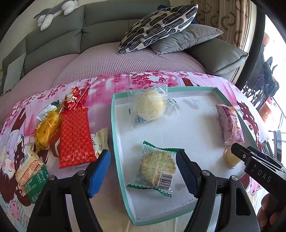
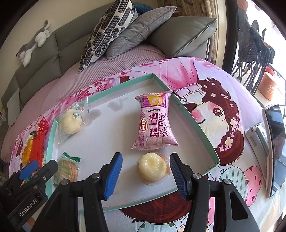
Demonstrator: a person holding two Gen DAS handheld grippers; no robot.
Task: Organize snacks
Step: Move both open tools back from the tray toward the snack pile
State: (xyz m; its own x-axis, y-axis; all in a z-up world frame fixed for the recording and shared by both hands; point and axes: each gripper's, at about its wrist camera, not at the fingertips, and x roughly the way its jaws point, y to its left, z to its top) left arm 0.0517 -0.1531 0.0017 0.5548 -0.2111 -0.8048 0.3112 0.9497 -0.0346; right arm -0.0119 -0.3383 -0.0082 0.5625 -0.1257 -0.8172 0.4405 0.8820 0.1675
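The right hand-held gripper (image 1: 237,151) is cut off at the left view's edge and hides part of the jelly cup (image 2: 153,167); the left hand-held gripper (image 2: 38,166) covers the lower corner of the cracker pack (image 1: 157,168) in the right view. A beige packet (image 1: 100,141) lies mostly hidden under the red wafer pack (image 1: 76,137). Print on the left pile's wrappers is too small to read. Both hand-held grippers stand open, pads touching nothing: the left flanks the cracker pack, the right flanks the jelly cup. Tray (image 1: 114,128), white floor and teal rim, holds four snacks: bun (image 1: 150,107) at the far left, Swiss roll (image 2: 154,123) at the far right, cracker pack and jelly cup nearer. Outside its left rim: wafer pack, yellow cake (image 1: 46,132), small red pack (image 1: 75,99), green-and-cream pack (image 1: 31,173). The bench wears a pink cartoon cloth (image 2: 223,114); a phone (image 2: 275,141) on a stand sits at its right. Behind: grey sofa (image 1: 53,35), two cushions, plush toy (image 1: 53,12).
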